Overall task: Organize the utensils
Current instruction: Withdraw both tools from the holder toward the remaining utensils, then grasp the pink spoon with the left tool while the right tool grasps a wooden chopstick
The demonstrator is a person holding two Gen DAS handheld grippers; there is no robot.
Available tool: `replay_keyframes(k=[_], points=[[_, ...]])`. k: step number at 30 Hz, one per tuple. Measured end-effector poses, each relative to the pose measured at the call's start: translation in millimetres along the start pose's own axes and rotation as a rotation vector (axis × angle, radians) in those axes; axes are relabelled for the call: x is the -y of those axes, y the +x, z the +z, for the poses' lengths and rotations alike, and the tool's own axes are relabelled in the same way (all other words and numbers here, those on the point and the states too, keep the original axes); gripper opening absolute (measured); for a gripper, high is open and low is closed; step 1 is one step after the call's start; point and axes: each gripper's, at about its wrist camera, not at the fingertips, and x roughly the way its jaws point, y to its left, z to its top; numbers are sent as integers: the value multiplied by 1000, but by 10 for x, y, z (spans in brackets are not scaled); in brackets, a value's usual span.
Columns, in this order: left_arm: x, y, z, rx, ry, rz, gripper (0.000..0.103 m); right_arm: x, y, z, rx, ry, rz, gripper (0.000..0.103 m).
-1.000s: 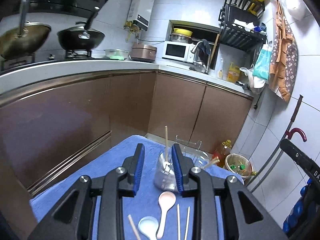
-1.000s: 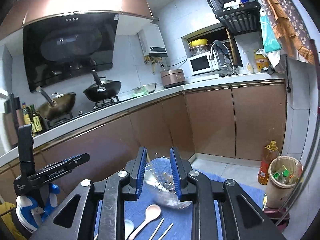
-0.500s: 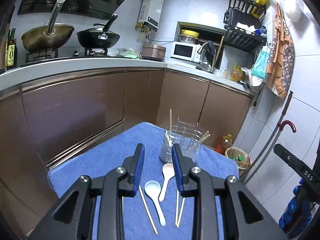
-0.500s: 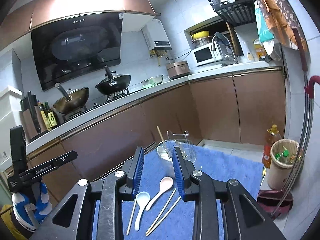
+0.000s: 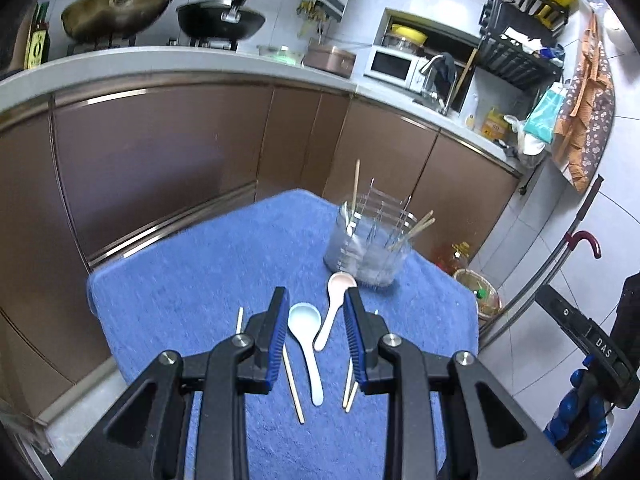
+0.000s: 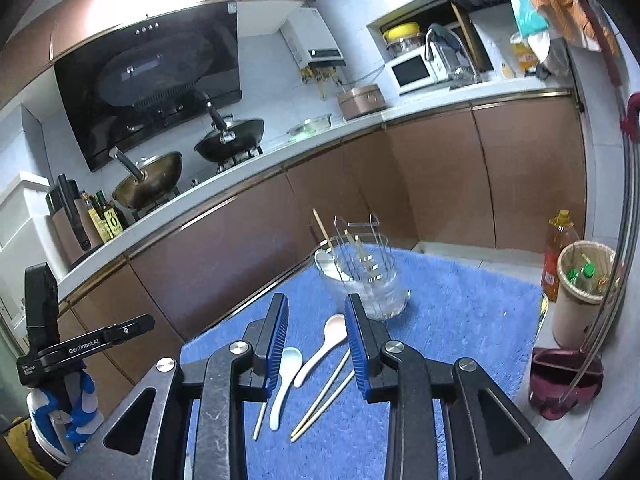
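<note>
Both pairs of jaws stood apart at a moderate gap and held nothing. The left gripper hung above the blue mat, and between its fingers the pale blue spoon and the pink spoon showed lying flat, bowls toward the holder. One chopstick lay just left of the blue spoon, a pair just right of it under the right finger, and a further stick poked out beyond the left finger.

The right gripper hovered over the same cluster from the other side: blue spoon, pink spoon, the chopstick pair, a single stick. The holder, a clear tub with a wire rack, stood at the far end of the mat with a few chopsticks leaning in it.

The step in hand seemed to be the choice of the next loose piece, with some chopsticks housed and none of the spoons. The next move would call for a descent onto one handle, jaws aligned across it, closing low against the soft pile, then a lift and a tilt into the holder.

Both grippers were pitched forward and down, well above the mat, neither touching anything, the left one's body visible at the left edge of the right view.
</note>
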Motion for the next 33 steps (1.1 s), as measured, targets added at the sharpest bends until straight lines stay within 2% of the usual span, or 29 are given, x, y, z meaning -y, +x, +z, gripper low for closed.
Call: replay_keyframes(k=[4, 12, 17, 24, 33], points=[[-125, 216, -89, -71, -20, -32, 27, 33, 143, -71, -49, 4, 1, 27], [-280, 824, -102, -241, -6, -93, 26, 154, 622, -280, -207, 69, -12, 27], [-228, 1435, 49, -351, 32, -210, 27, 276, 1045, -413, -340, 120, -17, 27], [-126, 2402, 148, -512, 114, -299, 27, 516, 1699, -593, -521, 197, -53, 27], [-95, 3185, 224, -571, 125, -375, 27, 669, 2370, -644, -656, 209, -171, 27]])
